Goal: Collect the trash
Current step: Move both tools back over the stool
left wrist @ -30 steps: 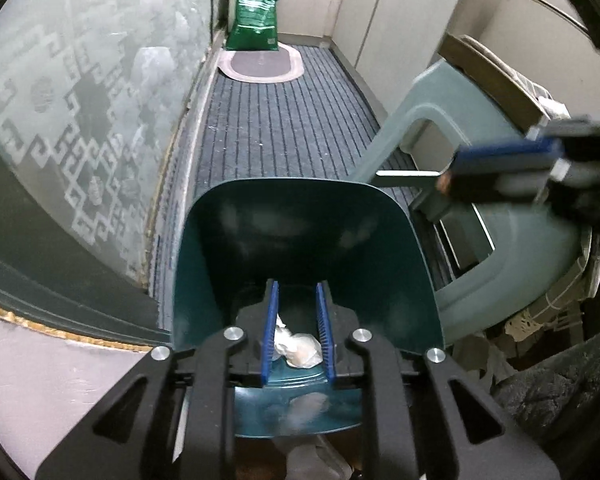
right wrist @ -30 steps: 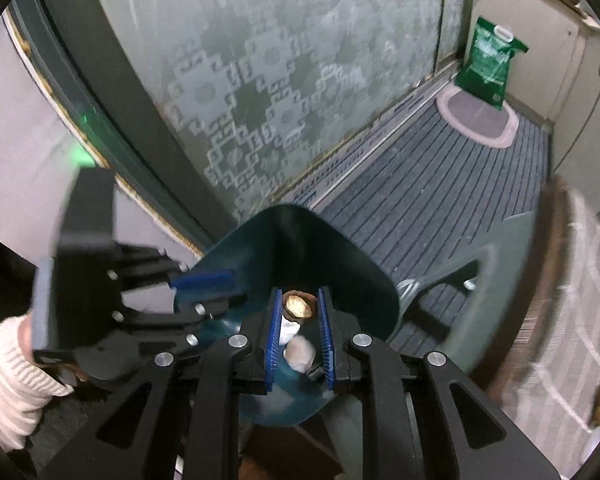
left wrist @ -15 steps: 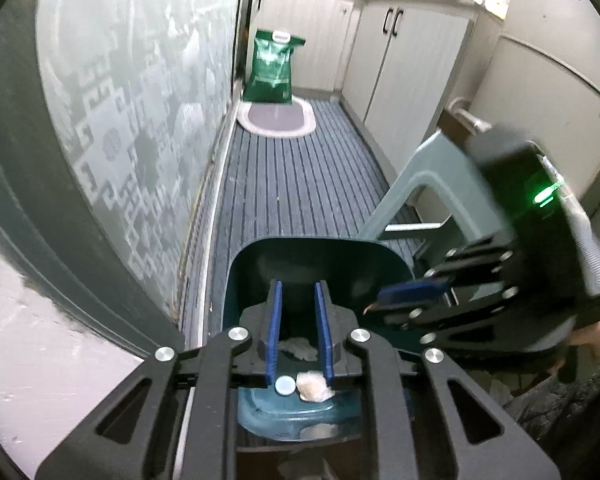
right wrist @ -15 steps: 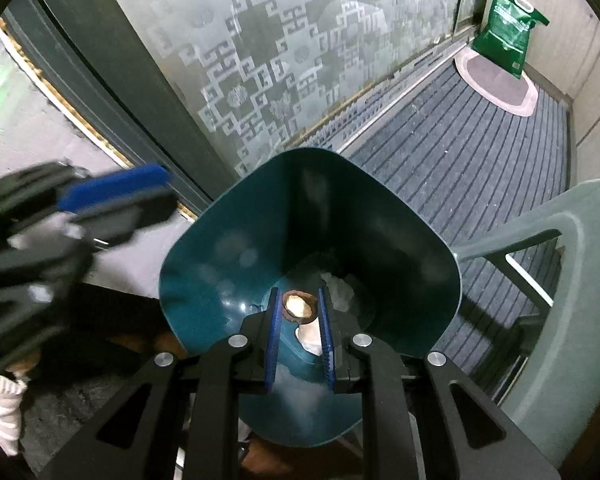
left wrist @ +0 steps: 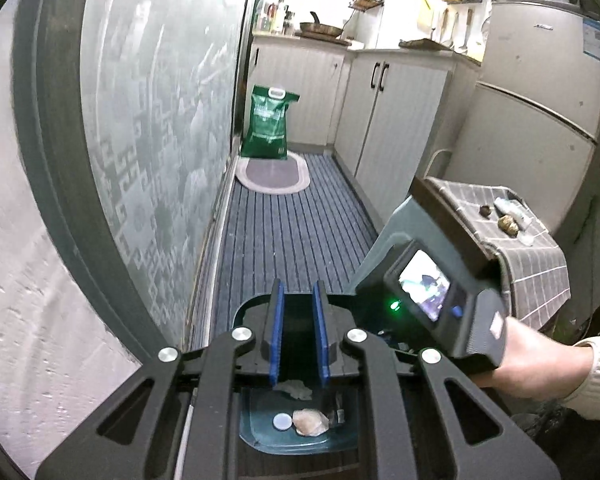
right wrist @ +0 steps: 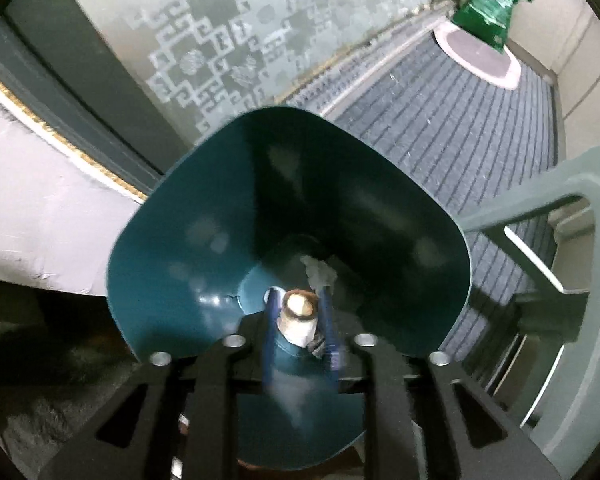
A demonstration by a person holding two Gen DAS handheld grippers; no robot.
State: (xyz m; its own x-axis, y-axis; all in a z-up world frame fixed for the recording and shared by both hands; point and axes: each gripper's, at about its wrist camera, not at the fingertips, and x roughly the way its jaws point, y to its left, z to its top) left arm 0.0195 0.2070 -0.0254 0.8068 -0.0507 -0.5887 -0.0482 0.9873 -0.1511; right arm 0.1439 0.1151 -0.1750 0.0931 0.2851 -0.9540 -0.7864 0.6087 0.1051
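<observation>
**Trash going into the teal bin**

Striped grey matting runs down a narrow kitchen floor between a frosted patterned glass door and pale cabinets, with a green bag and an oval mat at the far end. A teal bin stands on the floor near the glass door, beside a grey-green plastic chair.

The right gripper points steeply down into the bin's mouth. Its jaws are opening, and a small brown-capped piece of trash sits between the blue pads, deep inside the bin; the blur makes it hard to tell whether the pads still touch it. A crumpled white scrap lies at the bin's bottom just beyond it.

The left gripper hangs above the bin's near edge, tongs nearly clenched with a narrow gap and nothing between them. Below it, in the bin, lie a crumpled pinkish wad and a small white disc. To the right, a hand in a cream sleeve holds the other gripper. Behind, a checked cloth covers a small table carrying a few small items.
</observation>
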